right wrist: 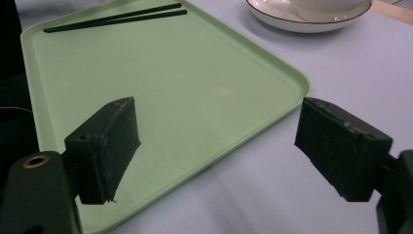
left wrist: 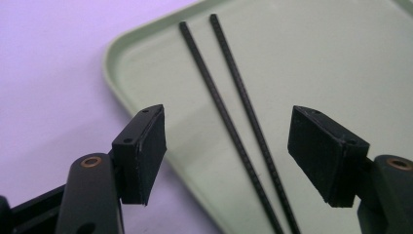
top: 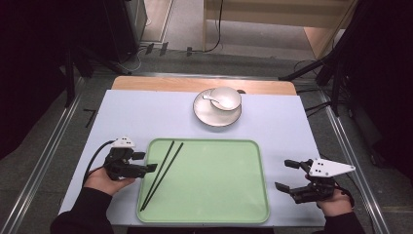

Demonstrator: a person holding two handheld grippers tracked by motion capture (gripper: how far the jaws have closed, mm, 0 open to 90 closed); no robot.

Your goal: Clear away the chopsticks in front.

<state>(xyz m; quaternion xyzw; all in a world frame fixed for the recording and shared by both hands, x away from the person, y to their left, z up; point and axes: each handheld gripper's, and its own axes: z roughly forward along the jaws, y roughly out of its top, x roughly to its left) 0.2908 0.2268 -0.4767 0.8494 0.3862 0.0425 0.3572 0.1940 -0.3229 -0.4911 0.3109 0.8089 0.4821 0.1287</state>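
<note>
Pale blue cloth covers the bench, and dark floor with cables lies beyond its far edge. On the near half of the bench sits a green tray. Two black chopsticks lie side by side on the left part of the tray, running from its near left corner up toward its far edge. They lie close together and nearly straight with each other.

At the left edge of the tray is the left gripper, held in a hand that comes in from the near side. Its jaws stand wide apart and nothing is between the pads. In the left gripper view the chopsticks lie flat on the tray in the gap between the two jaws, and the pads do not touch them.

On the right, off the tray, is the right gripper. Its jaws are wide apart too and hold nothing. They point left toward the tray.

Far from both grippers, near the far edge of the bench, is a white plate. A white bowl sits on the plate, with a white spoon resting at its left side.
</note>
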